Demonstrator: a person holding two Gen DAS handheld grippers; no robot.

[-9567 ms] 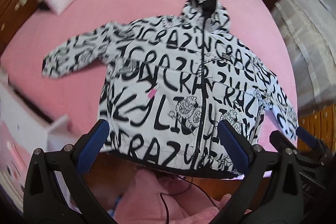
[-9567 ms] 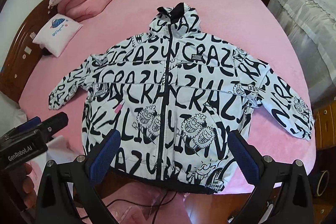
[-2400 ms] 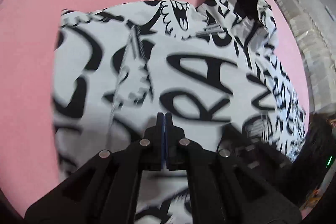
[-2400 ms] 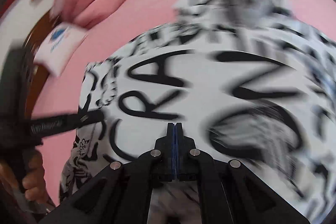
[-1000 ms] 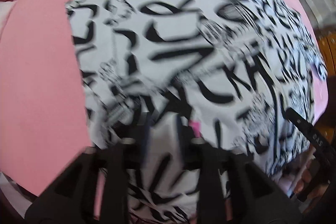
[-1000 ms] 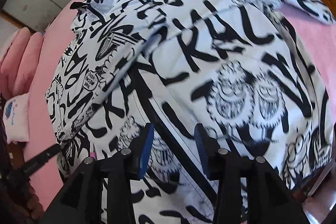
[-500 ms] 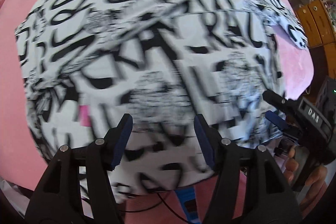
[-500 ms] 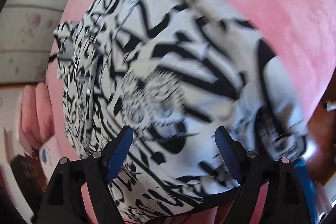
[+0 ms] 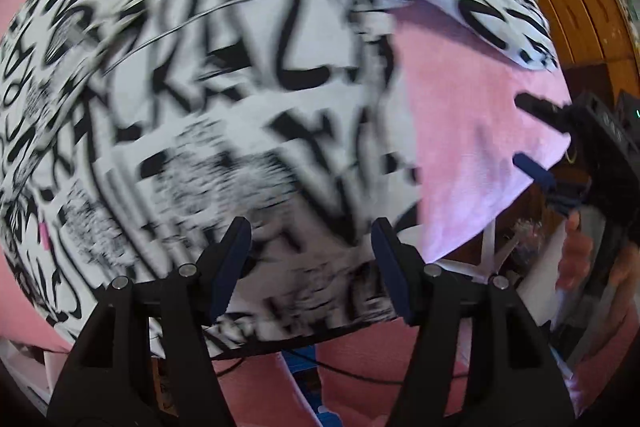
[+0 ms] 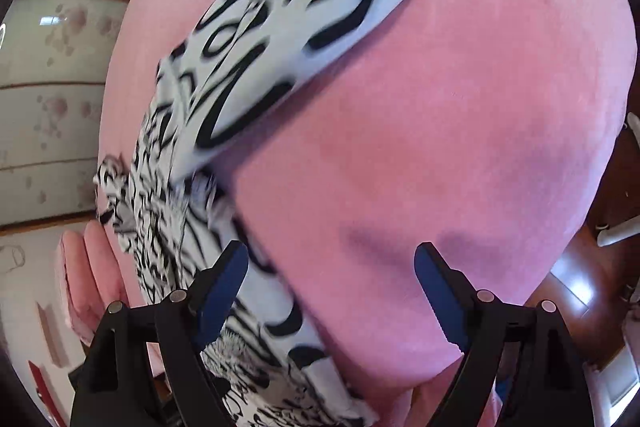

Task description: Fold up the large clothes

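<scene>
The black-and-white lettered jacket (image 9: 208, 99) is lying spread on the pink bed (image 9: 472, 163), one sleeve (image 10: 320, 3) being stretched out across the cover toward the bed's edge. The left gripper (image 9: 311, 253) is being held over the jacket's lower part, its jaws partly apart and nothing being gripped (much of the print is blurred). The right gripper (image 10: 331, 287) is being held above bare pink cover beside the jacket, jaws having just been opened wide, nothing between them.
</scene>
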